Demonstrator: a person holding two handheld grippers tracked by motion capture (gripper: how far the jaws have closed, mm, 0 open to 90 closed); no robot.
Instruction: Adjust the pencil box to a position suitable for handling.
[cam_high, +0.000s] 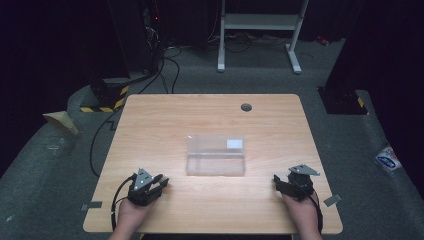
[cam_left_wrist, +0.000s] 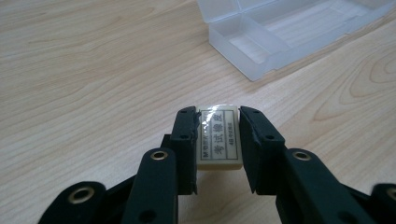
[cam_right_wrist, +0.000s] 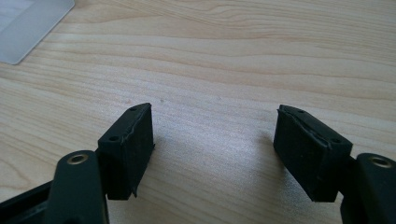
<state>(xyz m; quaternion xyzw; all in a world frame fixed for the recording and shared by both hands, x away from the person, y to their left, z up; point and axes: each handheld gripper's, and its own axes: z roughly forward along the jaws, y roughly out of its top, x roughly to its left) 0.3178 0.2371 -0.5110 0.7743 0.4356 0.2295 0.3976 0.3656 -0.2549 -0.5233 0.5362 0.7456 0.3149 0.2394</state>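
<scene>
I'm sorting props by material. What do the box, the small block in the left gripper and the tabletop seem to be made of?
Box: translucent frosted plastic, see-through walls. Block: likely a cream rubber eraser in glossy wrap with a printed label. Table: light wood-grain surface, possibly laminate, matte.

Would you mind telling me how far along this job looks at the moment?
Done: the clear box lies open. In hand: the left gripper is shut on the eraser, low over the table. Left, probably: putting it in a compartment. The right gripper is open, holding nothing.
</scene>
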